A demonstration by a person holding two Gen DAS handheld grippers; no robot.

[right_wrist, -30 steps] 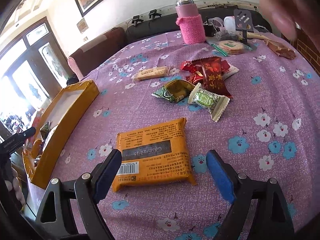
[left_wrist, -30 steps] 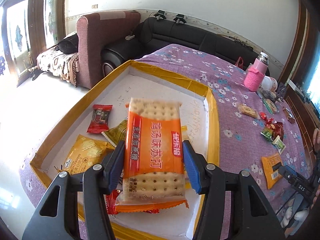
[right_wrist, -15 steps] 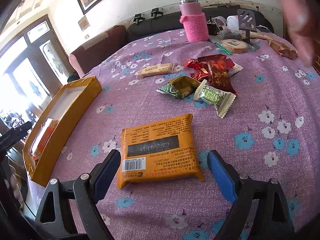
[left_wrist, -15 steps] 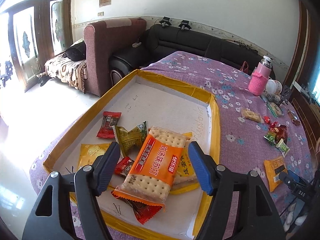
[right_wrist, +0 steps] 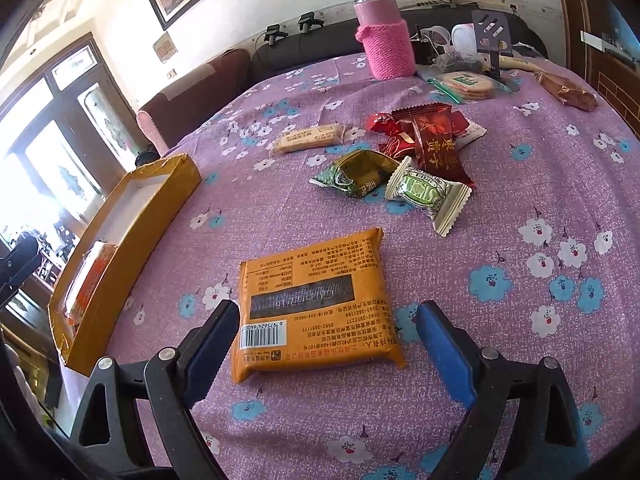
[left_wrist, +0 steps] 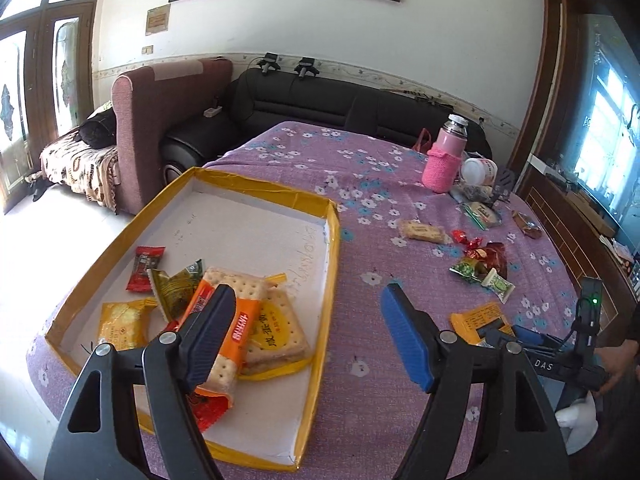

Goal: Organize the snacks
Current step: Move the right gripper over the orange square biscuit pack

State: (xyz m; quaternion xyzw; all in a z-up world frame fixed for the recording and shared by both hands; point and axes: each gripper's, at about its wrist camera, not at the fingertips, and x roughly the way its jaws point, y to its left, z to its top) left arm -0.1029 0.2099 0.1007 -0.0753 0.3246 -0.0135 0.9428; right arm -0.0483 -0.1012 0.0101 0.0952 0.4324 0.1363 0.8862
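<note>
A yellow-edged tray (left_wrist: pixel 334 248) on the purple flowered tablecloth holds several snacks, among them an orange cracker pack (left_wrist: pixel 236 316) lying on other packs. My left gripper (left_wrist: pixel 308 336) is open and empty above the tray's right edge. My right gripper (right_wrist: pixel 324 344) is open, its jaws on either side of an orange snack pack (right_wrist: pixel 316 296) lying flat on the cloth; it also shows in the left wrist view (left_wrist: pixel 480 320). Loose green (right_wrist: pixel 356 174), white-green (right_wrist: pixel 426 194) and red (right_wrist: pixel 432 136) snacks lie beyond it. The tray shows at the left in the right wrist view (right_wrist: pixel 132 220).
A pink-sleeved flask (right_wrist: pixel 384 32), a cup (left_wrist: pixel 478 168), a round biscuit pack (right_wrist: pixel 466 82) and a wafer bar (right_wrist: pixel 308 138) stand at the table's far side. Sofas (left_wrist: pixel 320 100) lie behind the table. A hand holds the right gripper (left_wrist: pixel 616 356).
My left gripper let go of the orange cracker pack, which now lies in the tray, then opened wide and swung right. My right gripper moved a little closer over the orange pack.
</note>
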